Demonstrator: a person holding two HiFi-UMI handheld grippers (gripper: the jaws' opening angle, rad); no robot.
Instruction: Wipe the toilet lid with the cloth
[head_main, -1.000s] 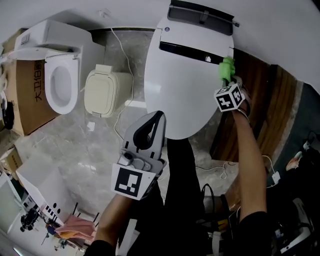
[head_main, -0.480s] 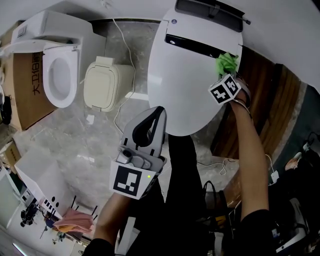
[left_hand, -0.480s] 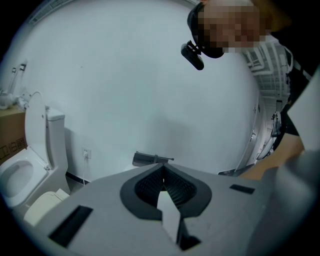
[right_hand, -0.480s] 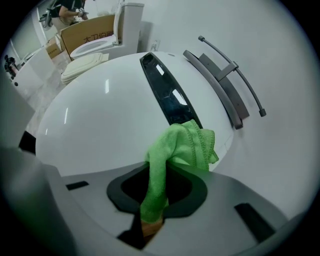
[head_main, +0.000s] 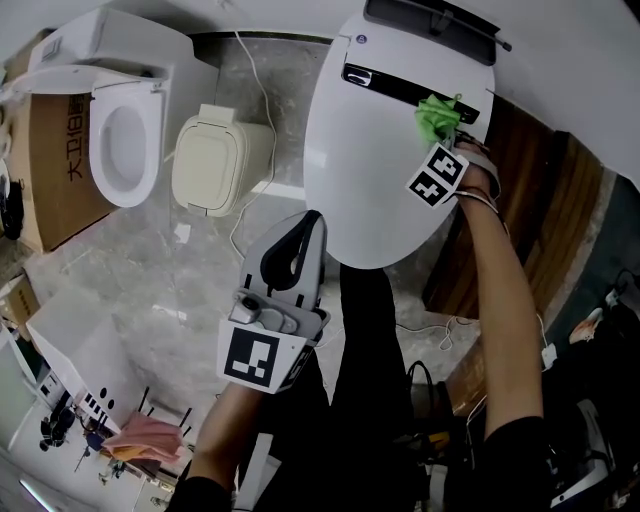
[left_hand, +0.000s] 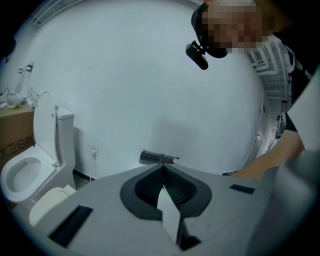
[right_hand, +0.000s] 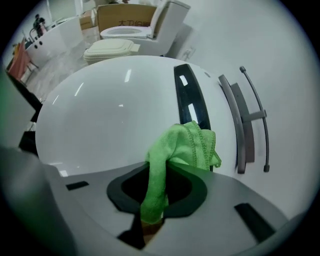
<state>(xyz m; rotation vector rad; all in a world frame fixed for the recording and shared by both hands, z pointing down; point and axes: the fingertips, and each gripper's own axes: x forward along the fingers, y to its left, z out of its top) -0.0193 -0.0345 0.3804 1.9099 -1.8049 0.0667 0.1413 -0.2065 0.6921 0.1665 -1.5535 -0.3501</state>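
Green microfibre cloth (head_main: 437, 115), pinched in the right gripper (head_main: 445, 143) fingers, rests on the glossy white toilet lid (head_main: 365, 170); left gripper (head_main: 307, 232) fingers closed, empty.

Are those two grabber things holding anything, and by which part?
The right gripper is shut on the green cloth, pinching one bunched end; the rest spills out over the toilet lid. The left gripper holds nothing, its jaws together.
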